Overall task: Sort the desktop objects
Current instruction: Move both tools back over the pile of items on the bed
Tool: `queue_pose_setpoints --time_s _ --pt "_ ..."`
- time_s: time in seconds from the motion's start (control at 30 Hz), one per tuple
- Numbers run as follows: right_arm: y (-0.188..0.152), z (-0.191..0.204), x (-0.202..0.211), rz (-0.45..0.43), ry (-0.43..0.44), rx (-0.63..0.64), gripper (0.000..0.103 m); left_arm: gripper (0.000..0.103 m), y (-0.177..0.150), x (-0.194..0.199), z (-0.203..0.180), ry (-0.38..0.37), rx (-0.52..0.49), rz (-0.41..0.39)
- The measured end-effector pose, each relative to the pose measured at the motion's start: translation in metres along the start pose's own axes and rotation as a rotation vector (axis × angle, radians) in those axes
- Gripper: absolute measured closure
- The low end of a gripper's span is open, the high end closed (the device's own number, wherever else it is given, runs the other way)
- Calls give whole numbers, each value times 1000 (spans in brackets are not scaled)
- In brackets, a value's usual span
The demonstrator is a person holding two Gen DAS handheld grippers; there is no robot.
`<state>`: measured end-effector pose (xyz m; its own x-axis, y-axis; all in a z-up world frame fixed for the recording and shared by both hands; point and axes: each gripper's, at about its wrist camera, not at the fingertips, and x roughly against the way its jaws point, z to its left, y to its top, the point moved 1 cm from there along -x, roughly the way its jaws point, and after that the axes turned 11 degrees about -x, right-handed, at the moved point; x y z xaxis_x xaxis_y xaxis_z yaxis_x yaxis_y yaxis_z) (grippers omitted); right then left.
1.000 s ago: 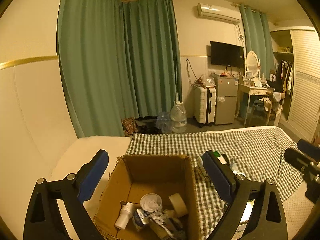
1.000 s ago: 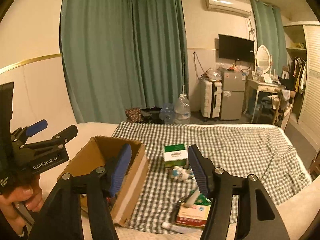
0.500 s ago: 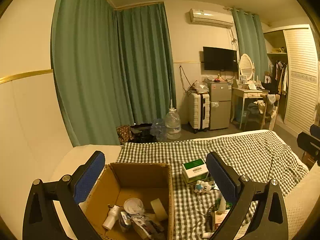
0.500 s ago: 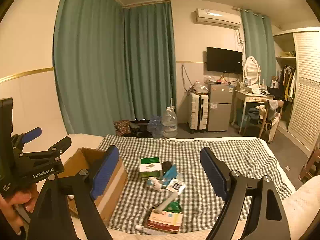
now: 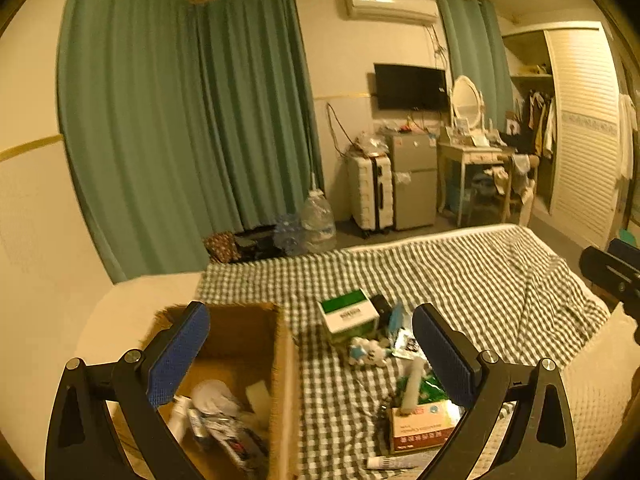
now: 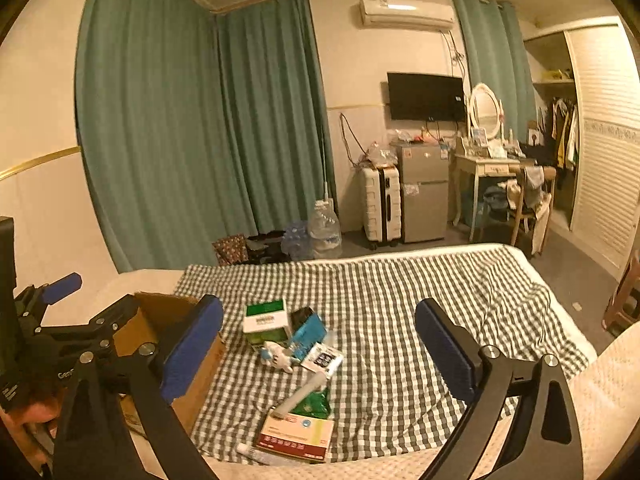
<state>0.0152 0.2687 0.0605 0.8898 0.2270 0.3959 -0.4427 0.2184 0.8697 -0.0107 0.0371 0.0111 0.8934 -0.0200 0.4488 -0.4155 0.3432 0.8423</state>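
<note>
The left gripper (image 5: 310, 344) has its jaws spread fully wide with nothing gripped. Past its left jaw sits the open cardboard box (image 5: 286, 364), holding a jumble of small items (image 5: 218, 412) too blurred to name. Between the jaws, farther out on the checked cloth (image 5: 460, 276) covering the bed, lies the green-and-white carton (image 5: 348, 312), with a small white toy (image 5: 366, 354) just beside it. Under the right jaw rests a red-and-white packet (image 5: 420, 426) with a white tube (image 5: 412, 386) leaning on it.

The right gripper (image 6: 318, 346) is opening its jaws, already wide, and they hold nothing. Between them lie the carton (image 6: 266, 318), a blue packet (image 6: 308, 330), the toy (image 6: 278, 356) and the red-and-white packet (image 6: 296, 434). The box (image 6: 160, 320) stands behind its left jaw, near the left gripper (image 6: 80, 308).
</note>
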Motion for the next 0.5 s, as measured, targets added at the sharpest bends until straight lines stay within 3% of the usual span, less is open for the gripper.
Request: queue_pose_setpoints --time_s 0.5 --pt "-57 -63 -109 225 -88 -68 5 0 -58 -116 -80 -203 -91 206"
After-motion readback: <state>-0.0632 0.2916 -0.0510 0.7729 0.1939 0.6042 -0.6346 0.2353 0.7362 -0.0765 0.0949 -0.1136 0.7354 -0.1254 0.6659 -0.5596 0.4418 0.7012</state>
